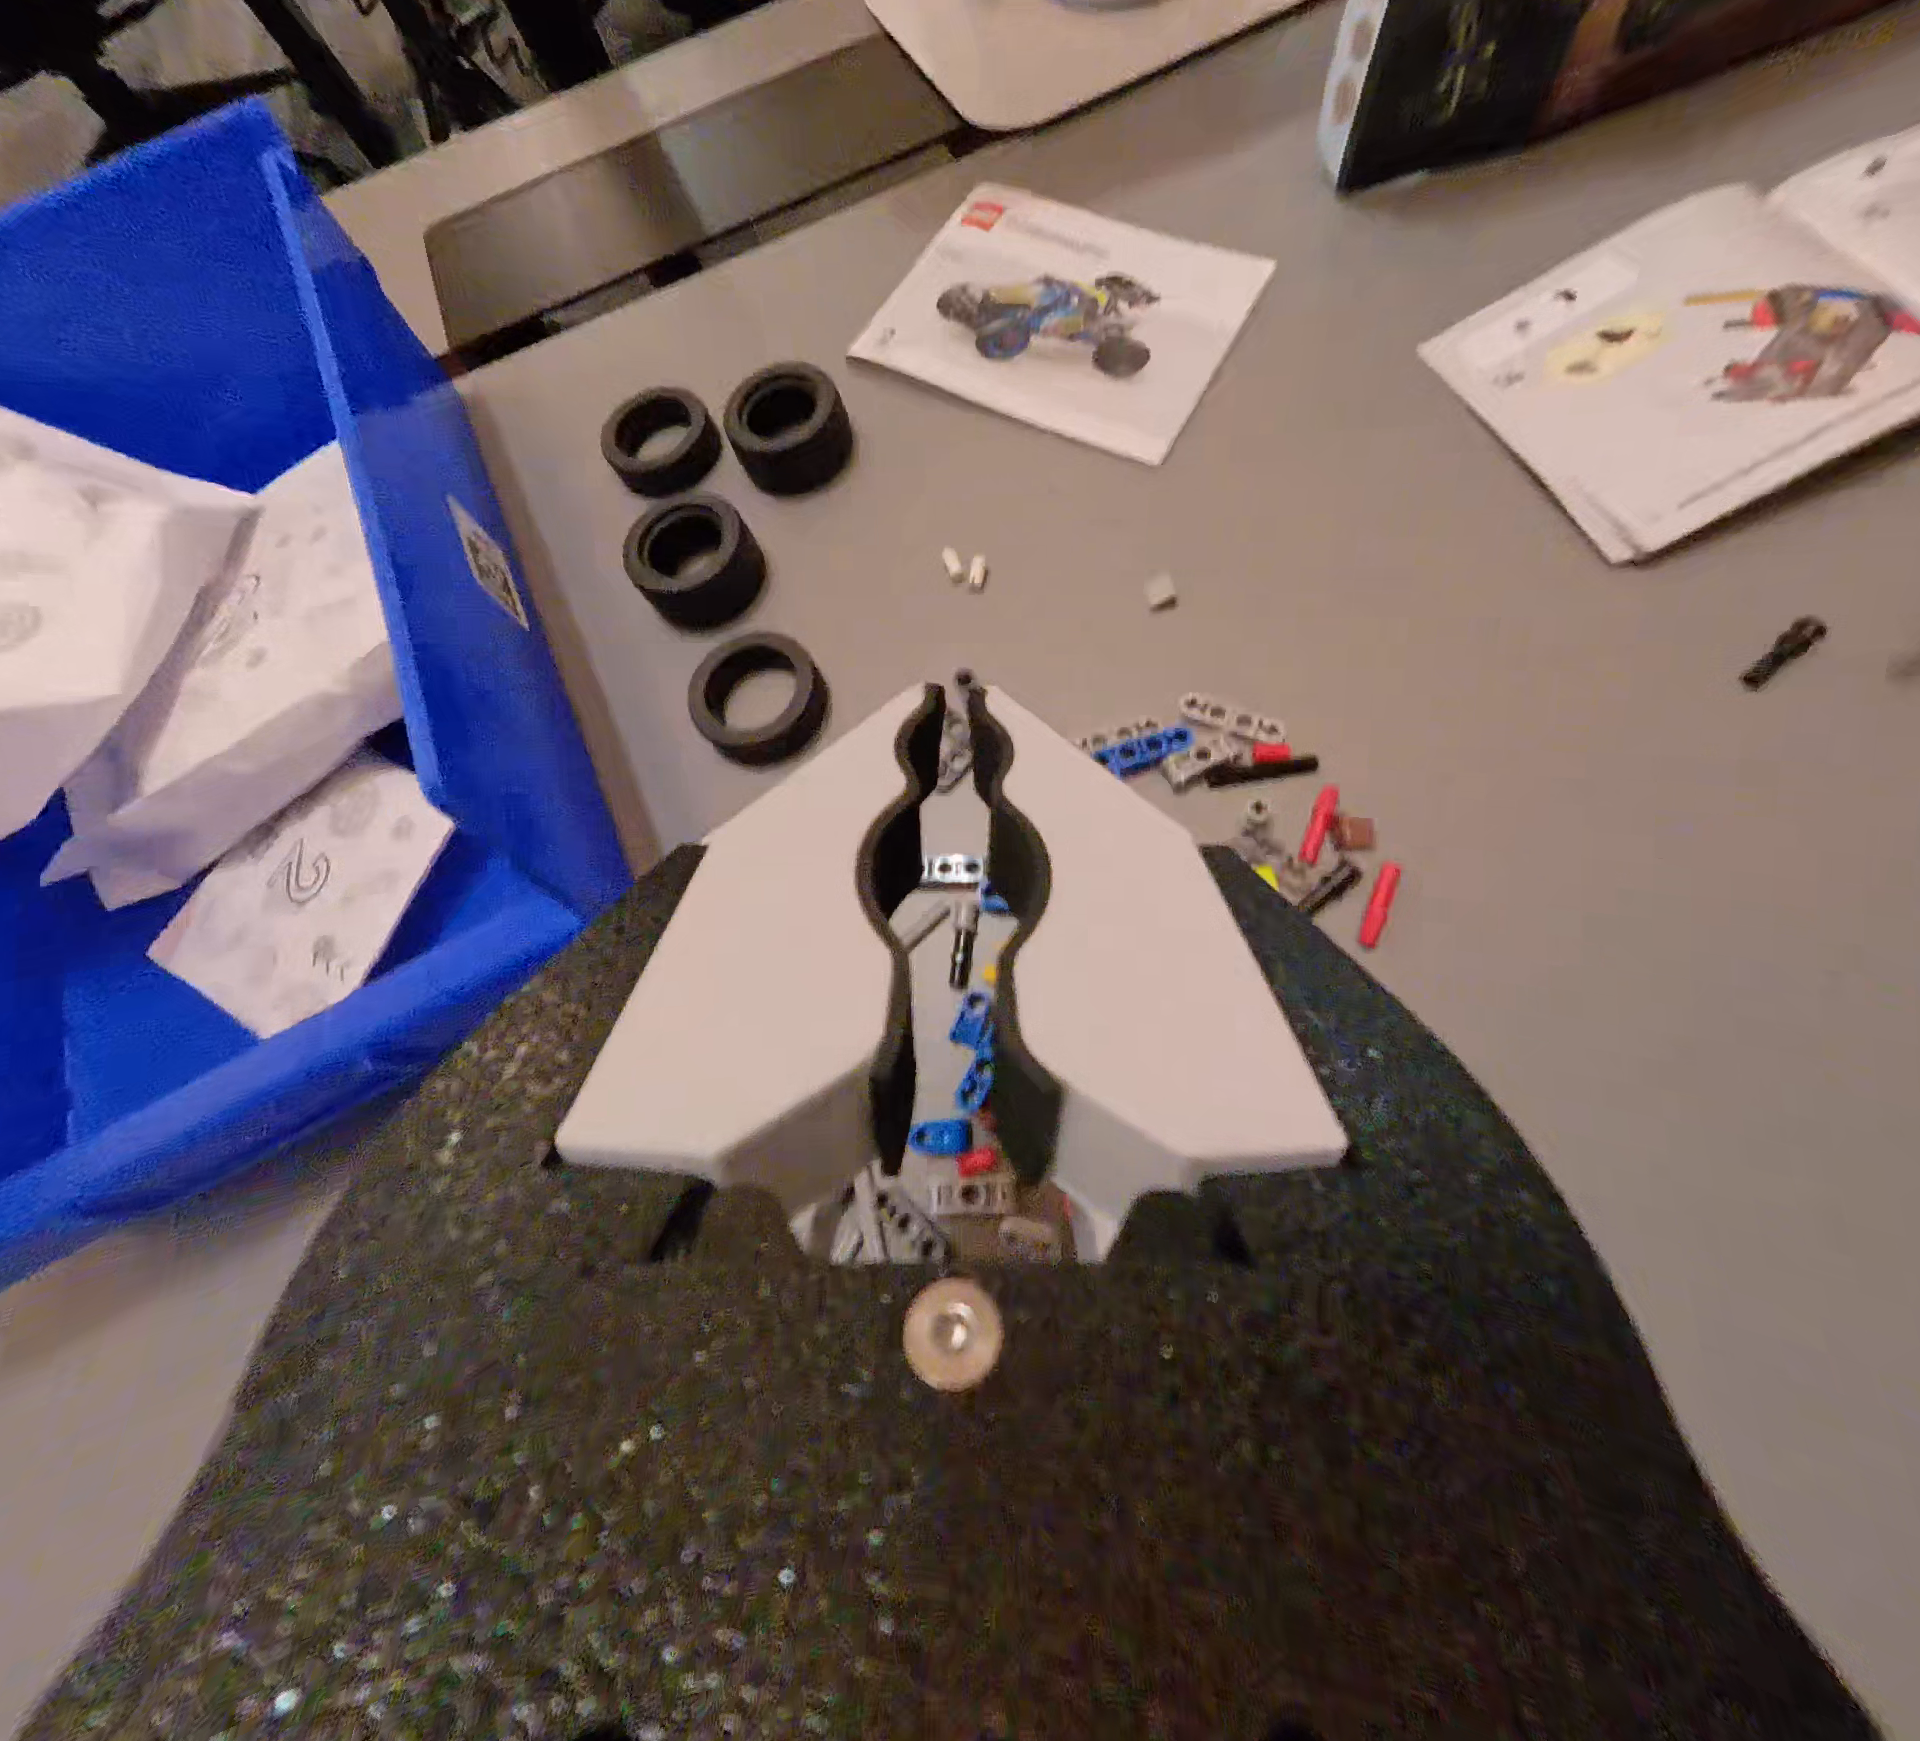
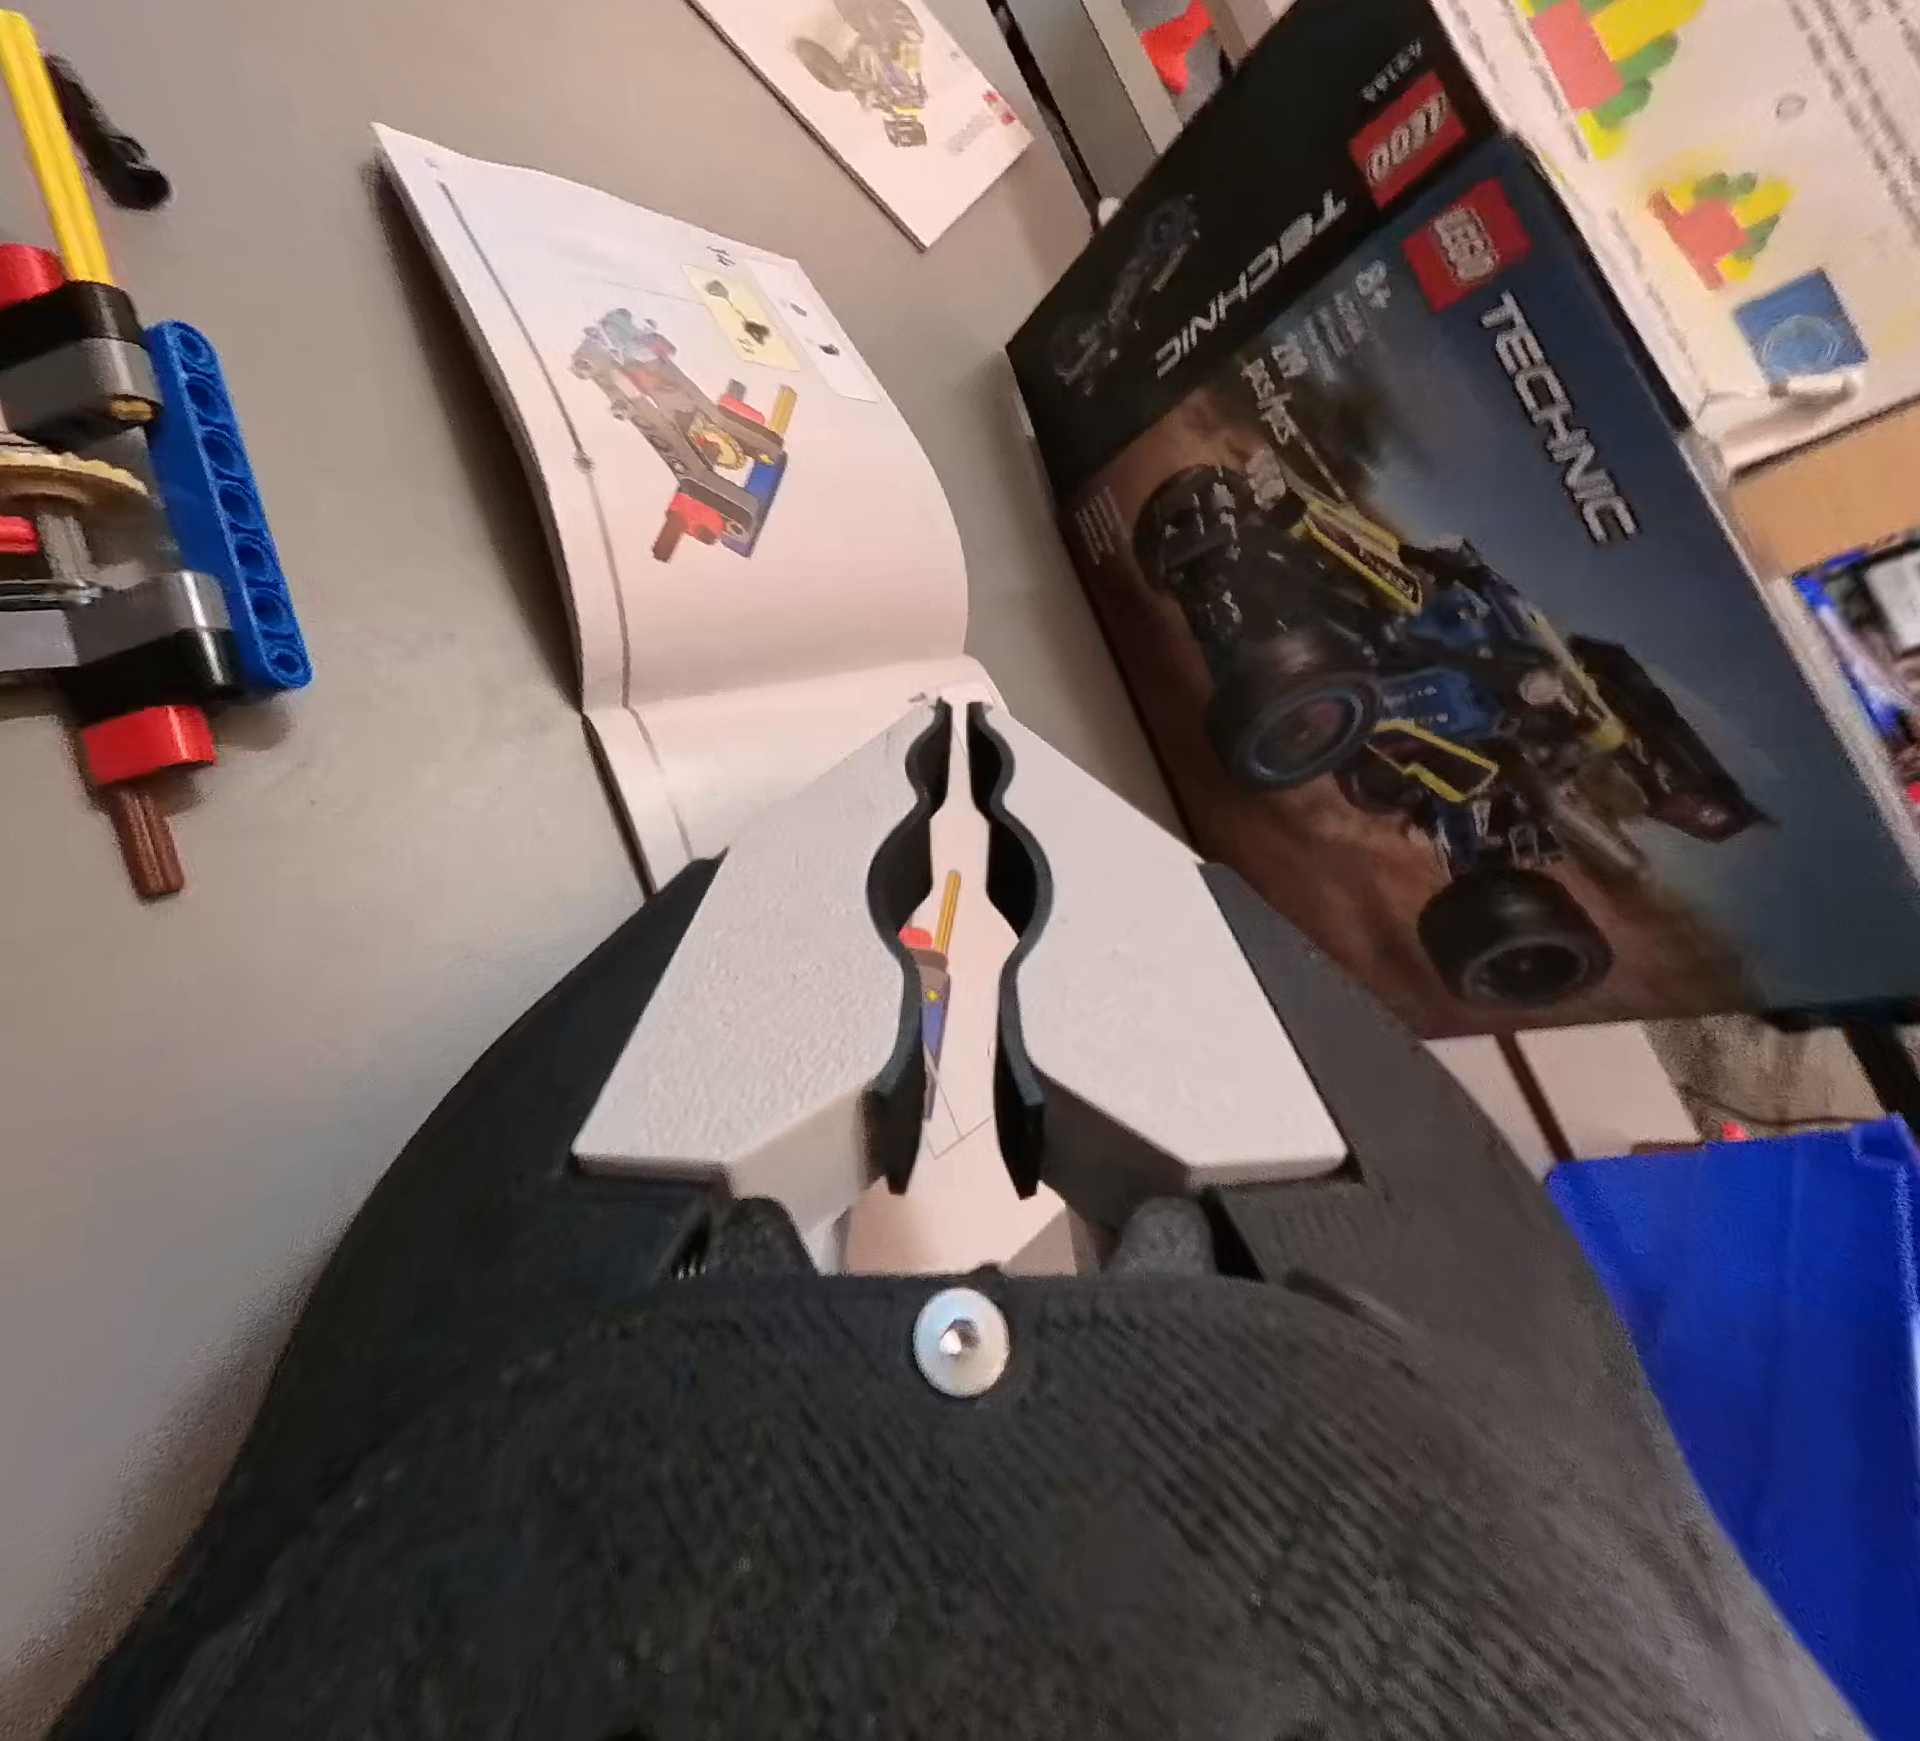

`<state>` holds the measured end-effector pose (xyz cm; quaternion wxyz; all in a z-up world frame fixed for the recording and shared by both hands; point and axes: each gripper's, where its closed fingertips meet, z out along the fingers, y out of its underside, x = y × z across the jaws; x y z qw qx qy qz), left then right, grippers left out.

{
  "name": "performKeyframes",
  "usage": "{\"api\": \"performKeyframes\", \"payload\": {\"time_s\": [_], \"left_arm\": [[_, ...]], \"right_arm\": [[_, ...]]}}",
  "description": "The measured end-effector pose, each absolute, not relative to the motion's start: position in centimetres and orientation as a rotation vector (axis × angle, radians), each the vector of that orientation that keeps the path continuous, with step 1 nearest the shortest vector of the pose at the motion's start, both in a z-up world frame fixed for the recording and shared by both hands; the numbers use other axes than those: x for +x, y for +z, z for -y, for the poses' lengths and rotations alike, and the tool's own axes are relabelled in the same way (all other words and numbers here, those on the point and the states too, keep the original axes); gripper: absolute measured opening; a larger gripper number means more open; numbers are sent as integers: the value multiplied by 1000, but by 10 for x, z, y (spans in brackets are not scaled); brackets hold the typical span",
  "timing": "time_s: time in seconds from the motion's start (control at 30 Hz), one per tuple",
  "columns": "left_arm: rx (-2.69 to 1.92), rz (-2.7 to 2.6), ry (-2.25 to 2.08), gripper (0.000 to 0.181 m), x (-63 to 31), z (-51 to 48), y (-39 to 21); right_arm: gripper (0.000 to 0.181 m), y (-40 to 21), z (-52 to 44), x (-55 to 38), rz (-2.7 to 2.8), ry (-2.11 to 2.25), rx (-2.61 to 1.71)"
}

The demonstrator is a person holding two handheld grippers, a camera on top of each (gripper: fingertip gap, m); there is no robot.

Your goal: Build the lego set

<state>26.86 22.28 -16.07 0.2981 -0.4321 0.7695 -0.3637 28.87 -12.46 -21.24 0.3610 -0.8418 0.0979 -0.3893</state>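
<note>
Grey bench fills both views, with dark stands behind it. The half-built assembly (image 2: 135,528) is seen only in the right wrist view, lying flat on the bench (image 2: 364,912) to the left of the right claw (image 2: 957,717) and well apart from it. Its long axis, from the yellow axle (image 2: 52,143) to the brown axle end (image 2: 151,844), runs roughly parallel to that claw's fingers, with a blue beam (image 2: 223,496) along the side facing the claw. The right claw's jaws are drawn together, with only a thin slit left and nothing held, and it is poised over the open manual (image 2: 727,444).

The left claw (image 1: 957,696) is drawn nearly closed. A small grey piece (image 1: 951,748) with a black pin (image 1: 964,679) shows at its tips, but whether it is gripped or merely lies beneath cannot be told. Loose parts (image 1: 1236,756) are scattered just right of and under this claw. Four tyres (image 1: 717,538) are grouped ahead and to its left. A small booklet (image 1: 1060,320) lies farther ahead, and a blue bin (image 1: 436,548) of paper bags stands at far left.

The assembly is absent from the left view and is judged to lie beyond its right edge, so the right claw is taken to be the nearer. A sideways reach to the left would be called for, and the fingers would meet the assembly across its short width. The set's box (image 2: 1403,600) stands to the right of the right claw, beyond the manual.
</note>
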Motion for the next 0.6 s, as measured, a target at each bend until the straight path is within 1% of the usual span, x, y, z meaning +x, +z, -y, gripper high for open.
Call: {"api": "performKeyframes", "payload": {"time_s": [0.13, 0.23, 0.33, 0.47, 0.6], "left_arm": [[-1128, -2205, -867, 3, 242, -234, -190], [-1091, -2294, -883, 3, 240, -210, -206], [-1053, -2325, -893, 4, 263, -180, -214], [-1016, -2451, -813, 10, 297, -153, -239], [-846, -2586, -765, 15, 308, -143, -256]], "right_arm": [[4, -212, 134, 291, -341, -944, -2128], [4, -209, 138, 290, -371, -926, -2112], [4, -212, 144, 290, -390, -943, -2128], [4, -217, 147, 287, -372, -962, -2165], [4, -221, 150, 282, -364, -914, -2161]]}}
